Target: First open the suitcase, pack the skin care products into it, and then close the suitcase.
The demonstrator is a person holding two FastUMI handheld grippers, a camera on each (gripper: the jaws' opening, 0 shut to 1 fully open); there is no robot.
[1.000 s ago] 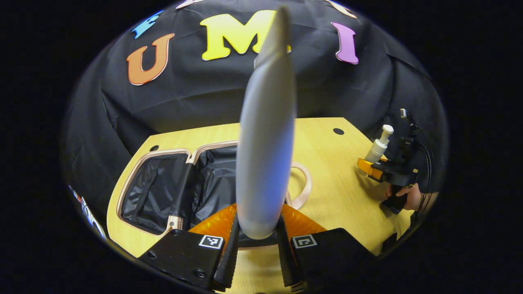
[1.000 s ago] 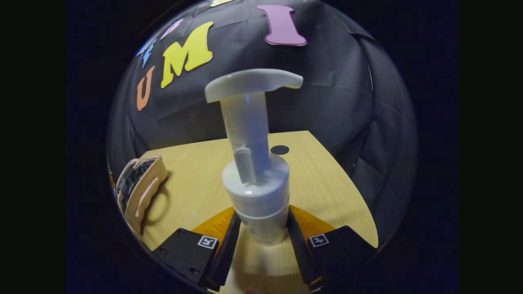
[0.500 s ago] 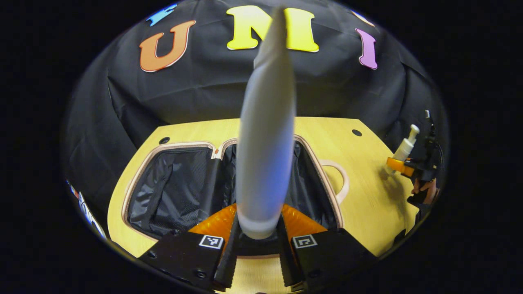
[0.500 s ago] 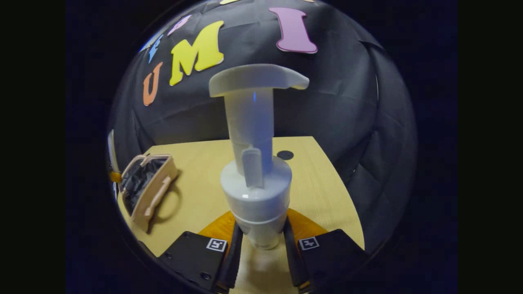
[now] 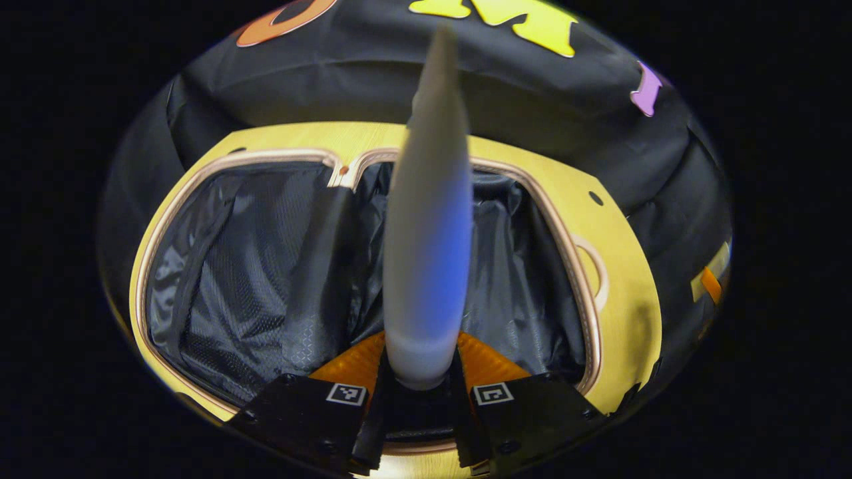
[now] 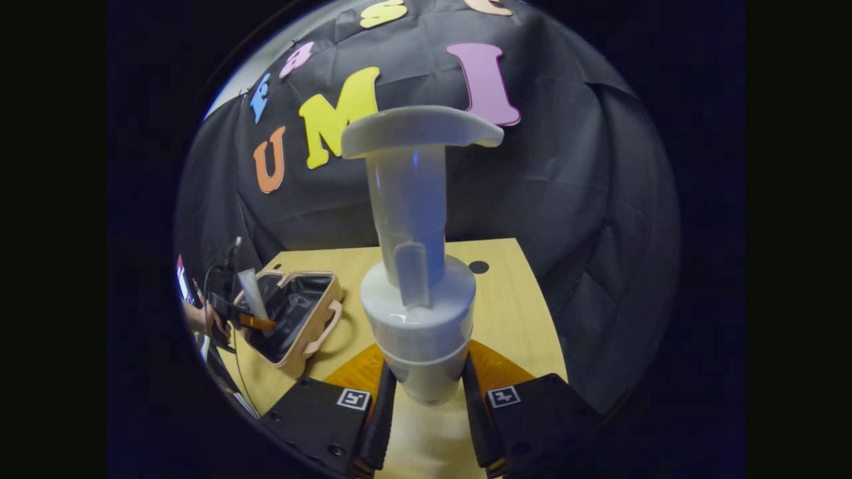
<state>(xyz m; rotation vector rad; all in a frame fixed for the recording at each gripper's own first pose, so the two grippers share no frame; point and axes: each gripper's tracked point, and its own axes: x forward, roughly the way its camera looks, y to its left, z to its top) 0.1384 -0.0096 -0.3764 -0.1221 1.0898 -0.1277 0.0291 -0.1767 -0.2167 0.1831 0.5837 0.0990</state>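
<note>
Left gripper view: suitcase (image 5: 266, 266) lies open on worktop (image 5: 626, 266), dark lining showing, both halves flat. Left tongs (image 5: 421, 399) clamped on white tube (image 5: 429, 233), tube upright, over the case's middle.
Right gripper view: suitcase at far left w/ left tongs and tube above it, a hand (image 6: 200, 319) behind. Right tongs (image 6: 426, 406) clamped on pump bottle (image 6: 419, 293), above bare worktop, well apart from case.
</note>
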